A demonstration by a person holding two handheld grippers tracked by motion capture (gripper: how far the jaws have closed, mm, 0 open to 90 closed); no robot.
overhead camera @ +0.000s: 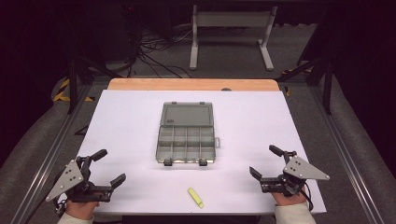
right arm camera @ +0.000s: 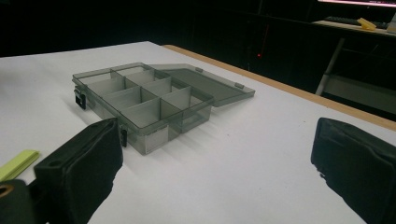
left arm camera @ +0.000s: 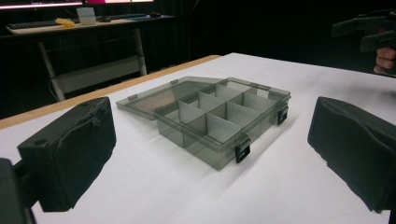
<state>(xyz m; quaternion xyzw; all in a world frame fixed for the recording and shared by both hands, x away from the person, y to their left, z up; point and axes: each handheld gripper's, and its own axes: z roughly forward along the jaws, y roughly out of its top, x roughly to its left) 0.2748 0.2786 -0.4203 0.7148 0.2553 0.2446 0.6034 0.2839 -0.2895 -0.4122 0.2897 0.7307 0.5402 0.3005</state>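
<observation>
An open compartment box (overhead camera: 187,134) sits mid-table (overhead camera: 116,121); a yellow bar (overhead camera: 195,197) lies near the front edge. Left claw (overhead camera: 108,168) and right claw (overhead camera: 265,161) gape wide, empty, at the front corners.

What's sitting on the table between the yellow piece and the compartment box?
Nothing: in the high view, only bare white table separates the yellow piece from the open compartment box.

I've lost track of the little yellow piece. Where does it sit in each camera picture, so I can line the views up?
High view: the yellow piece lies on the white table near its front edge, in front of the open compartment box.
Left gripper view: not in it.
Right gripper view: its end shows at the left edge, beside the near jaw.
Shared landmark: the box's black front latches.
</observation>
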